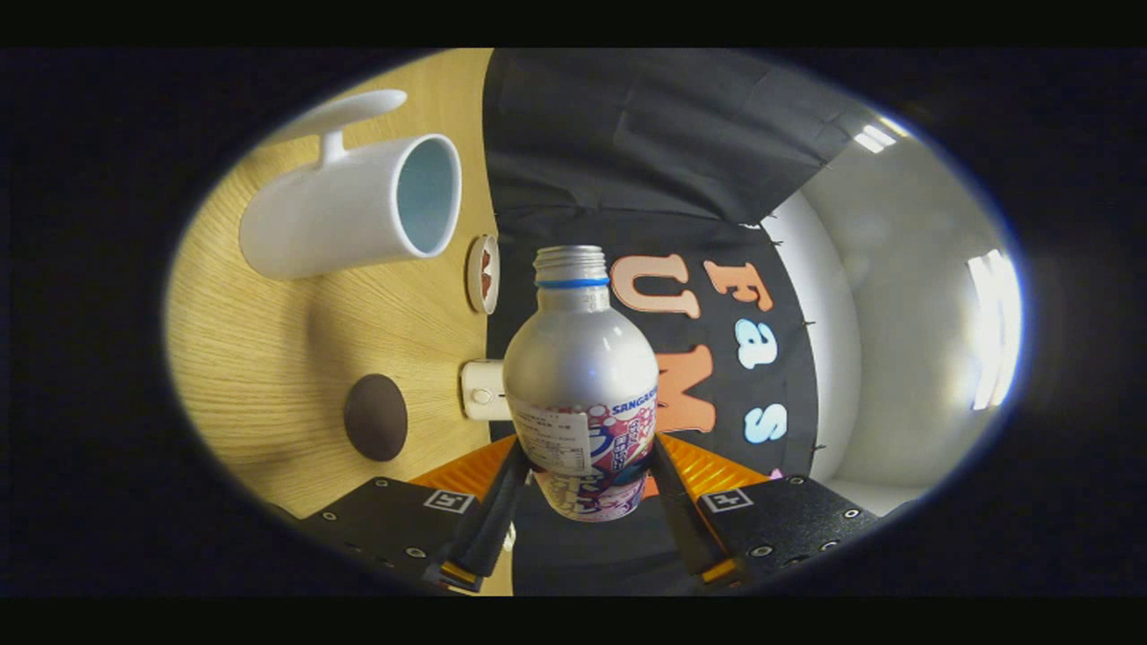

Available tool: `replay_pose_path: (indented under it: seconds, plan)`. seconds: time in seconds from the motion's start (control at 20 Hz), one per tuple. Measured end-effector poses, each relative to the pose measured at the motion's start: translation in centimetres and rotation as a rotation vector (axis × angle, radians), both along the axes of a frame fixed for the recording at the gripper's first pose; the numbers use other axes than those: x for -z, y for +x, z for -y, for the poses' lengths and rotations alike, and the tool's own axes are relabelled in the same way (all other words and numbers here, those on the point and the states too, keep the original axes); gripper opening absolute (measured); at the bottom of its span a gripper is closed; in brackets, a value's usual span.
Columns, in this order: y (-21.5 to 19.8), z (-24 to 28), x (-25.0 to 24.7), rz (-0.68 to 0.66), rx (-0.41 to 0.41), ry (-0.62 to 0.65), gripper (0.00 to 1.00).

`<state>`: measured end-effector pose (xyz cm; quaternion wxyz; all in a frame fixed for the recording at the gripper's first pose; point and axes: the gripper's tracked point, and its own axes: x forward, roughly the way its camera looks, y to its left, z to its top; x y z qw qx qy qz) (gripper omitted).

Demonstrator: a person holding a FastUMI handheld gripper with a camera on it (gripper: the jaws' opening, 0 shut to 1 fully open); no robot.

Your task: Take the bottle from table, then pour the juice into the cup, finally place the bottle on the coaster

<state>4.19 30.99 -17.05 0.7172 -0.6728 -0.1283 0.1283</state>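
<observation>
Between the two fingers of the claw [587, 479] sits the bottle [582, 376], clamped at its lower, labelled part: one finger presses each side of the body, so the claw is closed on it. The bottle's base lies nearest the camera and its neck points straight ahead, away from the fingers. The whole scene appears rolled on its side in this view, with the counter [269, 358] standing beside the bottle and not under it, and the bottle seems to be off the counter's surface.

The bottle is smooth, matte silver metal with rounded shoulders that narrow to a short threaded neck. A thin blue ring circles the neck just below the threads, and the mouth is open, with no cap on it. A printed wrap in white, pink and blue covers the lower body.

Beyond the fingers, the counter is pale wood with fine straight grain. A dark brown round coaster [375, 417] lies flat on it, near the claw and well apart from the bottle. Further out stands a white glossy cup [354, 210] with a handle, its inside a pale blue-grey. By the counter's far edge, close to the bottle's shoulder, are a small white boxy object [482, 390] and a small round disc [483, 273] with a dark red centre.
</observation>
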Motion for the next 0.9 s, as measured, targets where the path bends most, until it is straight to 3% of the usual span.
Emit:
replay_pose_path:
  seconds: [0.9]
  plan:
    - [0.2,-1.8,-2.0,0.071,-0.062,-0.105,0.76]
